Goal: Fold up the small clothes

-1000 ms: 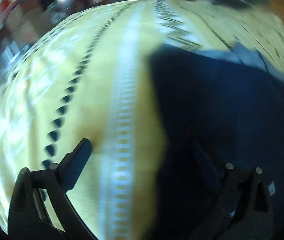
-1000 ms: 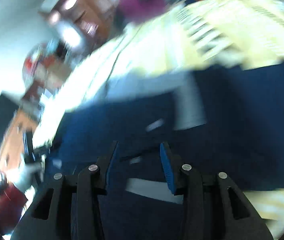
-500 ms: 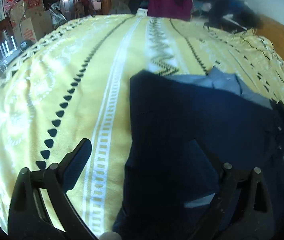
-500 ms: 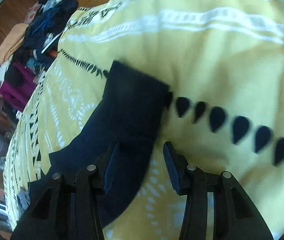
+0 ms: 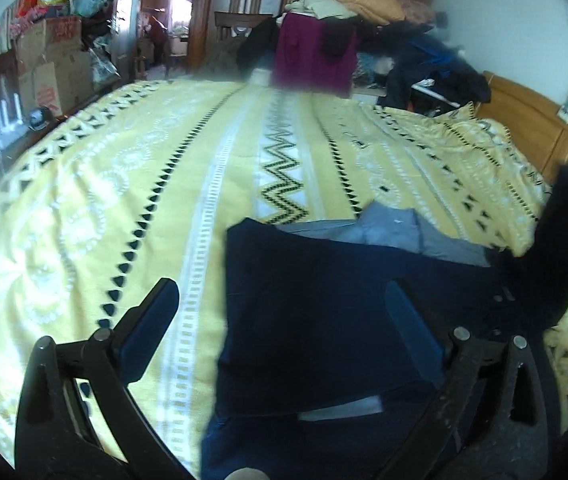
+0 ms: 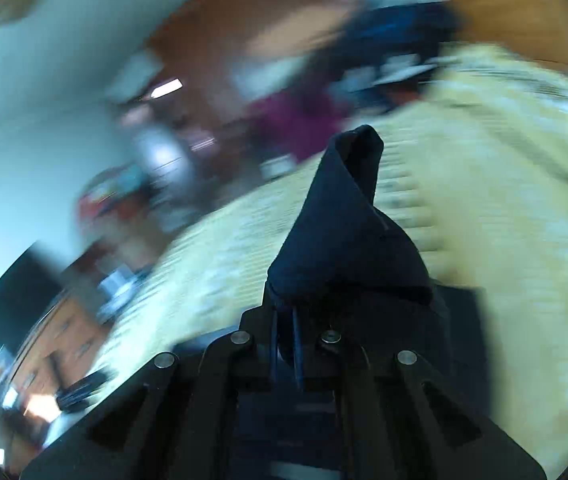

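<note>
Here, your dark navy garment [image 5: 335, 304] lies mostly flat on the yellow patterned bedspread [image 5: 132, 184], with a lighter grey-blue piece [image 5: 395, 228] showing at its far edge. One sleeve [image 5: 563, 240] is lifted off the bed at about 3 o'clock in the left wrist view. Your left gripper [image 5: 280, 328] hangs over the garment with its jaws spread wide, nothing between them; the cloth's near edge runs from 12 to 6 o'clock between its fingers. Your right gripper [image 6: 285, 332] is pressed together on the sleeve end, which stands up in a peak at 12 o'clock.
</note>
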Available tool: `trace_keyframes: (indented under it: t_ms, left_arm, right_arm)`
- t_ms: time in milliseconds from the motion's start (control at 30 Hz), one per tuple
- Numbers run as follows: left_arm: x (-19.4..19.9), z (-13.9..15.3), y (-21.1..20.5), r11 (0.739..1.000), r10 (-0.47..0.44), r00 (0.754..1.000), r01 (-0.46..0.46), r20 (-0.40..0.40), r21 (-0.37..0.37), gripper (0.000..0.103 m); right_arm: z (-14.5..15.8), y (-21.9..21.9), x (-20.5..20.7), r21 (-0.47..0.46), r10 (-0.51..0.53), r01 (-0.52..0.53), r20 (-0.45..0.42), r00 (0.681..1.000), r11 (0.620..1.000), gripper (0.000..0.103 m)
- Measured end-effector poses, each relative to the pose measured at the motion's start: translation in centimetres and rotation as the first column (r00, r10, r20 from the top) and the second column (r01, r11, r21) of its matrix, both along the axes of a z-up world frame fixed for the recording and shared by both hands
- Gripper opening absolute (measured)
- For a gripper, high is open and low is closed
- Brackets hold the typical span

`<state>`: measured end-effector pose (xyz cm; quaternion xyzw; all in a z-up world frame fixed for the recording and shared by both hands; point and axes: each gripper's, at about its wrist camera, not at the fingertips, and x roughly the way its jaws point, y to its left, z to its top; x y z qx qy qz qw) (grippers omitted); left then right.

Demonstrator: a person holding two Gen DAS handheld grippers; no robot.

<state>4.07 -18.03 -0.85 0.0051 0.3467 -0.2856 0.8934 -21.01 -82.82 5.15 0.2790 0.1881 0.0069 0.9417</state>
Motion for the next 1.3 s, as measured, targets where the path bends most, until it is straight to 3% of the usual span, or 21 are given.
trace_keyframes:
  t_ms: [100, 167, 200, 233, 300, 367, 433, 567, 633, 733, 833, 933, 1133, 1167, 1200, 1233, 1267, 1300]
  left_arm:
    - [0.2, -0.5, 0.2, 0.997, -0.027, 0.999, 0.024, -0.046, -0.07, 0.102]
    - [0.7, -1.7, 0.6, 0.996, -0.022, 0.994, 0.012, -0.108, -0.09, 0.102]
    - [0.9, -2.2, 0.9, 0.996, -0.019, 0.99, 0.006, -0.139, -0.094, 0.102]
    - [0.9, -2.7, 1.2, 0.995, -0.025, 0.986, 0.008, -0.162, -0.1, 0.102]
    - [0.3, -3.3, 1.5, 0.997, -0.043, 0.983, 0.03, -0.177, -0.077, 0.102]
    - [-0.3, -3.9, 1.5, 0.996, -0.068, 0.98, 0.056, -0.189, -0.066, 0.102]
    - [-0.8, -4.7, 1.0, 0.994, -0.088, 0.97, 0.072, -0.228, -0.078, 0.102]
    - [-1.9, -5.9, -1.7, 0.979, -0.173, 0.941, 0.133, -0.29, -0.152, 0.101]
    - [-1.5, -6.5, -2.6, 0.977, -0.173, 0.929, 0.121, -0.326, -0.175, 0.1]
    - [-1.0, -7.1, -3.7, 0.98, -0.148, 0.924, 0.089, -0.353, -0.179, 0.096]
    - [-0.3, -6.7, -5.6, 0.974, -0.181, 0.925, 0.121, -0.334, -0.193, 0.096]
    - [1.2, -7.0, -8.2, 0.975, -0.202, 0.926, 0.16, -0.32, -0.153, 0.096]
    - [3.6, -9.1, -11.3, 0.989, -0.145, 0.936, 0.148, -0.321, -0.013, 0.094]
    - [3.5, -9.2, -11.7, 0.988, -0.147, 0.94, 0.154, -0.307, -0.001, 0.089]
    - [3.5, -9.2, -12.1, 0.986, -0.157, 0.94, 0.167, -0.304, 0.006, 0.062]
    - [3.4, -9.4, -12.4, 0.984, -0.158, 0.939, 0.174, -0.307, 0.026, 0.023]
    - [3.2, -9.4, -12.5, 0.984, -0.154, 0.942, 0.173, -0.298, 0.04, 0.013]
    - [3.2, -9.2, -12.5, 0.983, -0.172, 0.938, 0.184, -0.301, 0.012, 0.013]
  right_arm:
    - [-2.1, 9.8, 7.9, -0.016, 0.254, -0.253, 0.005, 0.967, 0.967, 0.017]
    - [-6.9, 14.7, 12.3, -0.016, 0.295, -0.3, -0.126, 0.947, 0.954, 0.044]
    - [-9.1, 16.3, 13.4, -0.011, 0.3, -0.308, -0.203, 0.932, 0.951, 0.045]
    - [-11.7, 18.1, 14.1, 0.009, 0.31, -0.321, -0.291, 0.905, 0.947, 0.045]
    - [-14.0, 20.2, 12.2, 0.06, 0.361, -0.361, -0.306, 0.881, 0.931, 0.045]
    - [-14.9, 21.3, 9.1, 0.036, 0.377, -0.388, -0.326, 0.867, 0.921, 0.045]
    - [-15.7, 21.1, 5.9, 0.025, 0.367, -0.383, -0.35, 0.862, 0.923, 0.046]
    - [-17.8, 18.0, 1.2, 0.088, 0.3, -0.29, -0.406, 0.863, 0.953, 0.05]
    - [-19.0, 16.7, -0.9, 0.143, 0.272, -0.232, -0.428, 0.862, 0.962, 0.05]
    - [-19.0, 16.0, -2.4, 0.18, 0.252, -0.193, -0.412, 0.876, 0.965, 0.048]
    - [-19.7, 16.1, -1.7, 0.17, 0.261, -0.209, -0.402, 0.877, 0.963, 0.052]
    - [-20.3, 16.3, -1.7, 0.155, 0.264, -0.221, -0.38, 0.886, 0.963, 0.054]
    - [-21.1, 15.6, -2.1, 0.205, 0.288, -0.229, -0.333, 0.898, 0.952, 0.054]
    - [-21.1, 15.4, -2.3, 0.206, 0.29, -0.231, -0.33, 0.898, 0.951, 0.054]
    - [-20.8, 15.4, -2.2, 0.206, 0.29, -0.232, -0.328, 0.899, 0.951, 0.055]
    - [-20.8, 15.4, -2.2, 0.206, 0.291, -0.233, -0.328, 0.899, 0.95, 0.055]
    - [-20.8, 15.3, -2.2, 0.205, 0.29, -0.232, -0.328, 0.899, 0.951, 0.054]
    - [-20.5, 15.1, -2.7, 0.201, 0.289, -0.232, -0.331, 0.898, 0.952, 0.054]
